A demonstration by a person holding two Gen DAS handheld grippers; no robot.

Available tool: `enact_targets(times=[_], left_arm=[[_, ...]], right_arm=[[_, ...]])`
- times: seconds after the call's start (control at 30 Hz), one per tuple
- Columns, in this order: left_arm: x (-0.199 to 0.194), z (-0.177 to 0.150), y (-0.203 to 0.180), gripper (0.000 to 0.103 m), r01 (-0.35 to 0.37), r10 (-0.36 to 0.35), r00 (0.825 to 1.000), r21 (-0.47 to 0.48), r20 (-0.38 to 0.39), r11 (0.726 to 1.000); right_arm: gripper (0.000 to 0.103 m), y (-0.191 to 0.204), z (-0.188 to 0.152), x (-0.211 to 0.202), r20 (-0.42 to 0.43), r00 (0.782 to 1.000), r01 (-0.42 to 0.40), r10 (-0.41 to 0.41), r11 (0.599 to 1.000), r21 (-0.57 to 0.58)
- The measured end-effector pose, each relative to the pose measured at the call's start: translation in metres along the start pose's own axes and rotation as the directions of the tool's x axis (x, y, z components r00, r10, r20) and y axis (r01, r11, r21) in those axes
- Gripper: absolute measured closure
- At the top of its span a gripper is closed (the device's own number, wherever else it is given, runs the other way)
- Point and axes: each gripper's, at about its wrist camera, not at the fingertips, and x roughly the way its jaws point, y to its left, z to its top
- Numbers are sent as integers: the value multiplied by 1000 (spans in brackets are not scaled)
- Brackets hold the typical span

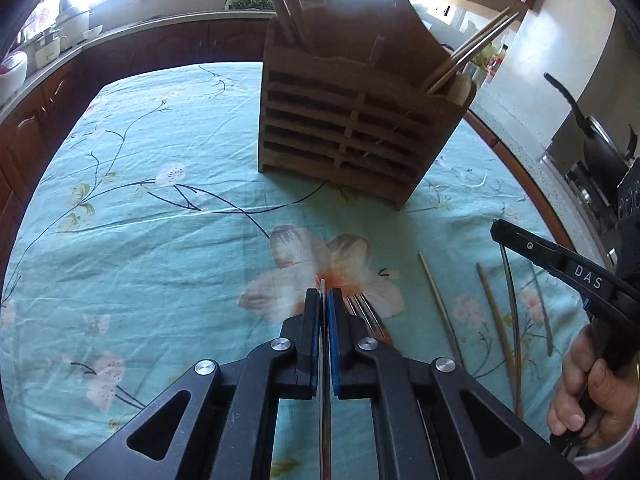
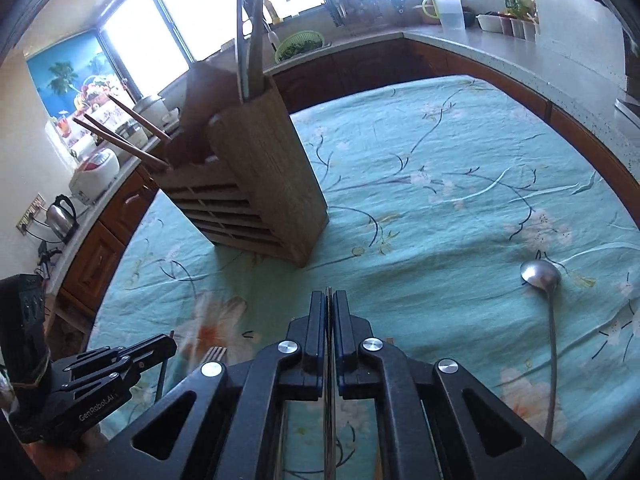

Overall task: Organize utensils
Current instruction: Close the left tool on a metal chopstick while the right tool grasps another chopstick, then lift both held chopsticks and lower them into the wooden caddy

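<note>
A wooden utensil holder (image 1: 352, 120) (image 2: 248, 184) stands on the teal floral tablecloth (image 1: 160, 200), with chopsticks (image 1: 468, 56) and metal utensils (image 2: 250, 32) sticking out. My left gripper (image 1: 324, 300) is shut on a thin metal utensil whose tip pokes out between the pads. A fork (image 1: 366, 312) lies just right of it. My right gripper (image 2: 329, 300) is shut on a thin utensil seen edge-on; it also shows in the left wrist view (image 1: 560, 264). Loose chopsticks (image 1: 496, 312) lie below it. A metal spoon (image 2: 544, 292) lies to the right.
Kitchen counters (image 2: 500, 48) and wooden cabinets ring the table. A rice cooker (image 2: 94, 172) and kettle (image 2: 62, 216) stand at the left, a pan (image 1: 600, 140) on a stove at the right. A green colander (image 2: 300, 44) sits by the window.
</note>
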Motion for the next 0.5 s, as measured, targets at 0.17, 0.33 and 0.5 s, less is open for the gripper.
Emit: enact_targets(times=[0.17, 0.33, 0.5], left_arm=[[-46, -4, 10, 101, 66, -63, 995, -27, 82, 997], [-95, -11, 17, 101, 105, -98, 981, -28, 166, 994], [-147, -21, 20, 101, 132, -123, 961, -20, 247, 991]], right_arm=[[99, 8, 6, -46, 78, 996, -50, 50, 999, 5], [99, 18, 12, -88, 158, 984, -84, 85, 996, -16], [99, 32, 21, -127, 239, 964, -102, 112, 993, -55]])
